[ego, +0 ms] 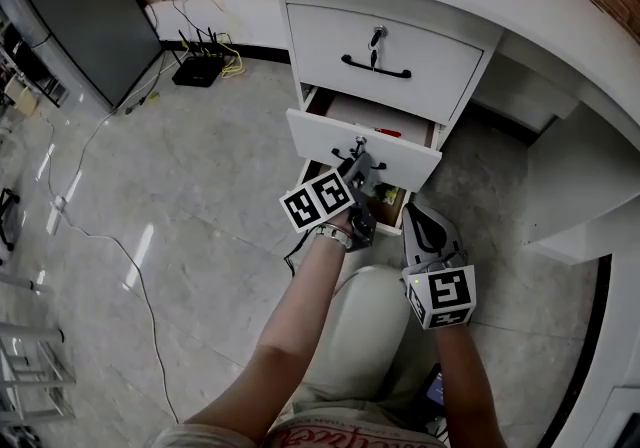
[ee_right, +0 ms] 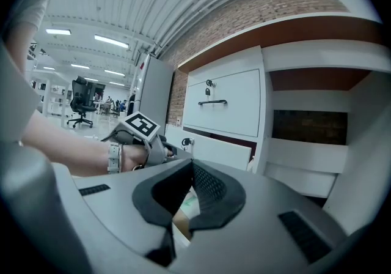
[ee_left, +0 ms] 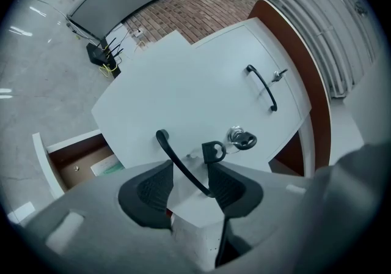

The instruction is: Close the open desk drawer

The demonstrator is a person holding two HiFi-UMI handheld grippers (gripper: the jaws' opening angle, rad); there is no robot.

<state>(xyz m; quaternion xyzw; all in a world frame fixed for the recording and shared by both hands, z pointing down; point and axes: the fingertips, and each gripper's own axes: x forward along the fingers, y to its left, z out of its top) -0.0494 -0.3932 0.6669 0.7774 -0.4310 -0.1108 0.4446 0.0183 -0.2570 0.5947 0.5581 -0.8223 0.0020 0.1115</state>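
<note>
The white drawer unit has its top drawer shut. The middle drawer is pulled out, and a lower drawer with small items in it also stands out beneath it. My left gripper is at the middle drawer's front. In the left gripper view its open jaws straddle the thin black handle, which rests against the right pad. A key hangs in the lock beside it. My right gripper hovers lower right of the drawers, shut and holding nothing.
The curved white desk top overhangs the unit, with a knee recess to the right. On the floor at the back left lie a black router and cables, beside a dark panel. The person's knee is below the grippers.
</note>
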